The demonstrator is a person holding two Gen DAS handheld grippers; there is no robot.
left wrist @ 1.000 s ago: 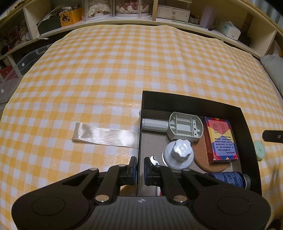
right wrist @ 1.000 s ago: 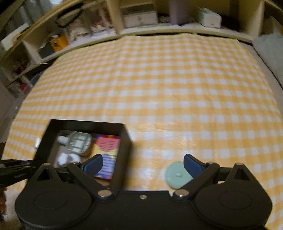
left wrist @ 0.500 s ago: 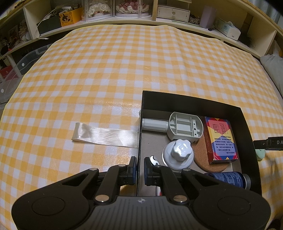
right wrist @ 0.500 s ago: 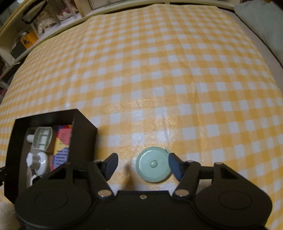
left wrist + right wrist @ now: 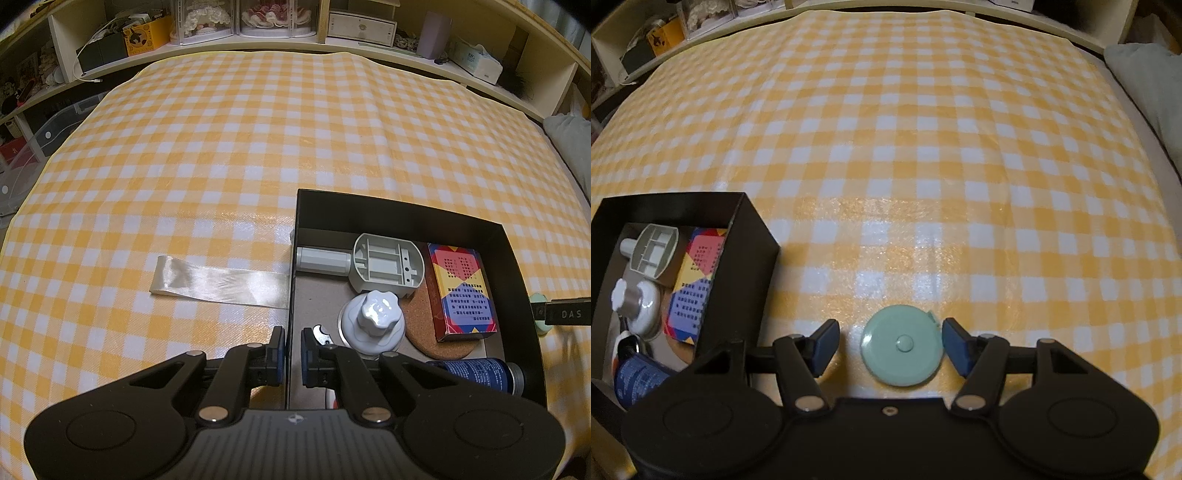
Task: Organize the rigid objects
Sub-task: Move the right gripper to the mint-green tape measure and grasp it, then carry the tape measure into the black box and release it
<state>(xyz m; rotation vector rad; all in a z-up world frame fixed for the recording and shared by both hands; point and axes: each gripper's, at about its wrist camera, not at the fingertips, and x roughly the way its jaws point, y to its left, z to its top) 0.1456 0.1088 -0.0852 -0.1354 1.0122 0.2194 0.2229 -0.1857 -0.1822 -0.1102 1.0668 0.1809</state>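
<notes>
A round mint-green tape measure (image 5: 901, 345) lies flat on the checked cloth just right of the black box (image 5: 746, 266). My right gripper (image 5: 889, 347) straddles it, and its jaws are closing. The right pad sits almost at the disc's rim, while a gap shows on the left side. My left gripper (image 5: 291, 350) is shut on the black box's left wall (image 5: 291, 258). Inside the box lie a grey plastic part (image 5: 384, 266), a white knob (image 5: 373, 321), a cork coaster (image 5: 424, 332), a colourful card box (image 5: 461, 291) and a blue bottle (image 5: 476, 373).
A strip of pale ribbon (image 5: 221, 282) lies on the cloth left of the box. Shelves (image 5: 280, 22) with boxes and jars run along the far edge. A grey cushion (image 5: 1145, 77) sits at the right. In the left wrist view, a right gripper finger (image 5: 565, 314) shows beyond the box.
My right gripper has come down over the tape measure and its jaws have narrowed around it. The left gripper and the box have not moved.
</notes>
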